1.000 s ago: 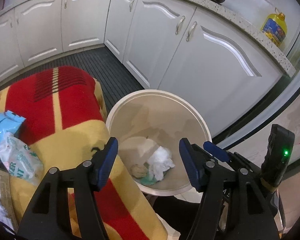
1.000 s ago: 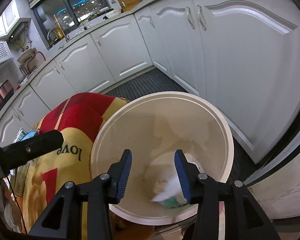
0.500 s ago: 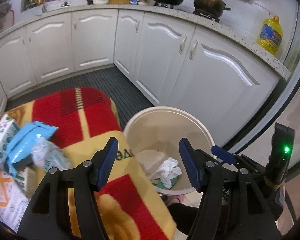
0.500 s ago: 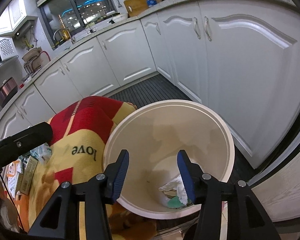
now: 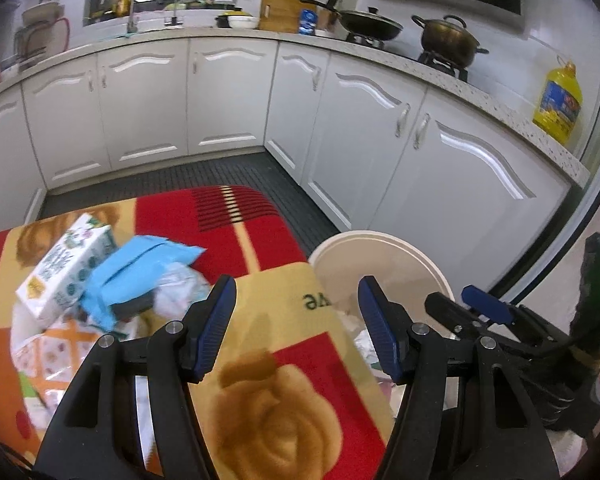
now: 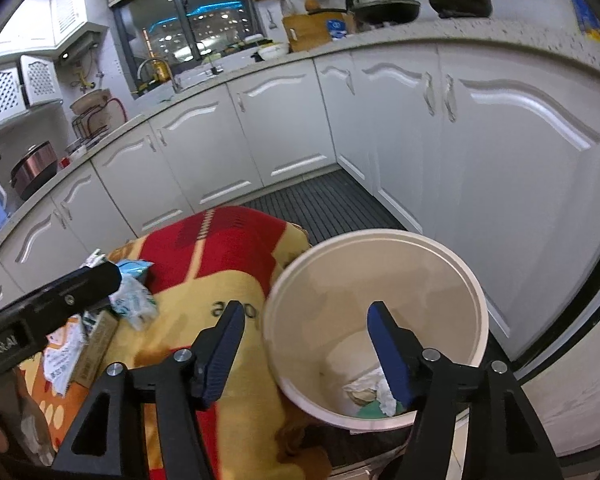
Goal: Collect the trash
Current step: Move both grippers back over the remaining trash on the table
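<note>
A cream waste bin (image 6: 360, 280) stands on the floor beside a red and yellow blanket (image 5: 284, 420). Crumpled white tissue (image 6: 366, 386) lies at the bin's bottom. On the blanket's left lie a white and green carton (image 5: 66, 266), a blue wrapper (image 5: 140, 270) and crumpled clear plastic (image 5: 182, 284). My left gripper (image 5: 298, 320) is open over the blanket's edge, with nothing between its pads. My right gripper (image 6: 306, 344) hangs over the bin's near rim; its jaws are opening and hold nothing.
White kitchen cabinets (image 5: 380, 128) curve around behind a dark ribbed floor mat (image 5: 220, 176). The bin's rim (image 5: 380, 236) touches the blanket's right side. A yellow oil bottle (image 5: 558, 104) and pots stand on the counter. More papers lie at the blanket's lower left (image 6: 66, 348).
Both grippers rose and drew back from the bin. The left view swung left onto the litter on the blanket. The right jaws widened, and the tissue lies in the bin.
</note>
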`<state>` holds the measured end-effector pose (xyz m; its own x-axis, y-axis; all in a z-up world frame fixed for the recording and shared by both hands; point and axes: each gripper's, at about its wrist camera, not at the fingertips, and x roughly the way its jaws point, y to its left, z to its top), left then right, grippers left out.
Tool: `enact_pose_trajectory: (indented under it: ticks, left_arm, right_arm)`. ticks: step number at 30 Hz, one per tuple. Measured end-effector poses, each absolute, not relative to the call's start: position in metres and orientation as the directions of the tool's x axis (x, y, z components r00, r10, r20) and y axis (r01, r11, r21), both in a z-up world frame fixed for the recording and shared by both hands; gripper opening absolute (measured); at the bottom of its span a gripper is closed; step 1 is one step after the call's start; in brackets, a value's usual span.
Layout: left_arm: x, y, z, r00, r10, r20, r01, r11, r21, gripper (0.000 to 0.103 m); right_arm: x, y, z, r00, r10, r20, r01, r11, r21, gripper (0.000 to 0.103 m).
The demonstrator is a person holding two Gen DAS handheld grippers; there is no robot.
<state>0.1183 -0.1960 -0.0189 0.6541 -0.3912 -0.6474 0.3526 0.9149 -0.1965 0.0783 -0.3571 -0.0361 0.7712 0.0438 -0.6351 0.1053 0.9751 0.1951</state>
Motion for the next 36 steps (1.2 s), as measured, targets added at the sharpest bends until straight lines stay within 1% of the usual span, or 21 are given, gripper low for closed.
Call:
enact_pose_trajectory:
  ticks: [7,9,13,16,21,28,32,36]
  left_arm:
    - [0.110,-0.152,-0.015,0.672,-0.369,-0.642,0.308,0.928,-0.212,0.062]
    - [0.108,-0.137,-0.014,0.675,-0.360,-0.645,0.294,0.932,-0.212,0.062]
    - [0.106,-0.104,-0.013,0.676,-0.340,-0.653,0.250,0.940,-0.230,0.062]
    - [0.103,-0.074,-0.015,0.675,-0.326,-0.662,0.213,0.945,-0.248,0.062]
    - [0.097,-0.033,-0.022,0.673,-0.285,-0.682,0.163,0.957,-0.239,0.062]
    - [0.085,0.021,-0.039,0.644,-0.265,-0.718,0.104,0.960,-0.262,0.062]
    - [0.077,0.034,-0.051,0.621,-0.252,-0.742,0.102,0.965,-0.242,0.062]
    - [0.076,0.033,-0.064,0.590,-0.265,-0.763,0.115,0.963,-0.245,0.062]
  right_arm:
    - [0.079,-0.324,-0.020,0.782,0.086,-0.617,0.037,0.982,0.185,0.063]
    - [0.079,-0.313,-0.017,0.782,0.105,-0.614,0.011,0.983,0.182,0.066]
    - [0.081,-0.292,-0.014,0.774,0.145,-0.616,-0.035,0.982,0.187,0.067]
    - [0.082,-0.277,-0.015,0.765,0.171,-0.621,-0.067,0.980,0.188,0.068]
    - [0.087,-0.252,-0.020,0.739,0.216,-0.638,-0.116,0.974,0.195,0.069]
    - [0.099,-0.228,-0.036,0.701,0.233,-0.674,-0.152,0.972,0.178,0.069]
    - [0.106,-0.223,-0.043,0.686,0.242,-0.686,-0.156,0.970,0.187,0.069]
    - [0.113,-0.216,-0.047,0.679,0.246,-0.692,-0.165,0.969,0.183,0.069]
